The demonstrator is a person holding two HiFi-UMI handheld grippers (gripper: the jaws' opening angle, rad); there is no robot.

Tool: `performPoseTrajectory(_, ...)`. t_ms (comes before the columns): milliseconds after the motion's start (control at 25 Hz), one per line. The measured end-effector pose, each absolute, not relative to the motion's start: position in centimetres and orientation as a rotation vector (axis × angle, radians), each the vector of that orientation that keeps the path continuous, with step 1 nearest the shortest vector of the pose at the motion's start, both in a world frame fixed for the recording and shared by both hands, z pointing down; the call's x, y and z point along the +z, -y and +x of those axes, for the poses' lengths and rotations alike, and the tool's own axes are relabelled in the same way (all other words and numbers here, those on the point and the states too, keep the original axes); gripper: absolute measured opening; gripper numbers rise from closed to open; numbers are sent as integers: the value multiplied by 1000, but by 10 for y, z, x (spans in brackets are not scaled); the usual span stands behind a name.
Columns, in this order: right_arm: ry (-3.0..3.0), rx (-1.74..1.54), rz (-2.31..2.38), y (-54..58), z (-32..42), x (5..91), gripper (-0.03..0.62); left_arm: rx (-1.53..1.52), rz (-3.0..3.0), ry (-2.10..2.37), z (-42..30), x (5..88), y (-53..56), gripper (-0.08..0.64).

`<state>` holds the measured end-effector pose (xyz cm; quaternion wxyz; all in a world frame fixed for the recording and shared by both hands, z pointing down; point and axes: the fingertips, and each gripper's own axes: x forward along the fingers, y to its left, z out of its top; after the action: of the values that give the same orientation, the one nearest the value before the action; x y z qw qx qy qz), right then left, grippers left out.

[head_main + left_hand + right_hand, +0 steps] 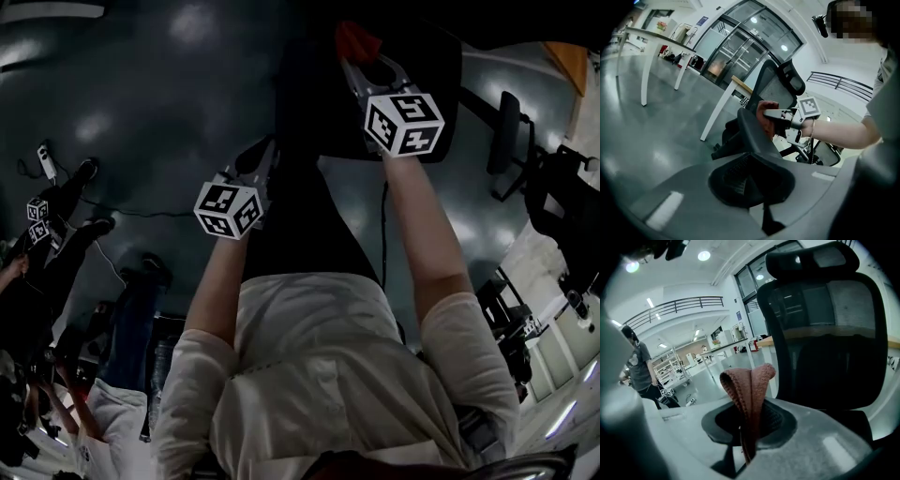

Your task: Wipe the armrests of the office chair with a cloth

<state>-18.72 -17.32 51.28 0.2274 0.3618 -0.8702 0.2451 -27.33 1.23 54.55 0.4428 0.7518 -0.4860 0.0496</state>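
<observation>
The cloth (749, 390) is reddish-brown and knitted. It is folded and stands up, pinched in the right gripper (746, 446). It sits against the far end of the dark armrest (751, 133) of the black office chair (834, 333).

Items counted: two grippers, namely the left gripper (262, 159) at 9 o'clock and the right gripper (373, 67) at 1 o'clock; one cloth (750, 385); one chair (825, 333); two tables (644, 56) in the left gripper view.
</observation>
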Motion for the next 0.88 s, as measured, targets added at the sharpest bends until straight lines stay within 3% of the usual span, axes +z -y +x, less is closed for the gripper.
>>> performPoseTrajectory(320, 2440, 783, 920, 167, -212, 531, 48, 112, 1845, 1242, -281, 545, -7, 11)
performPoseTrajectory(880, 2387, 1061, 955, 35, -189, 538, 48, 184, 1883, 1223, -278, 546, -10, 5)
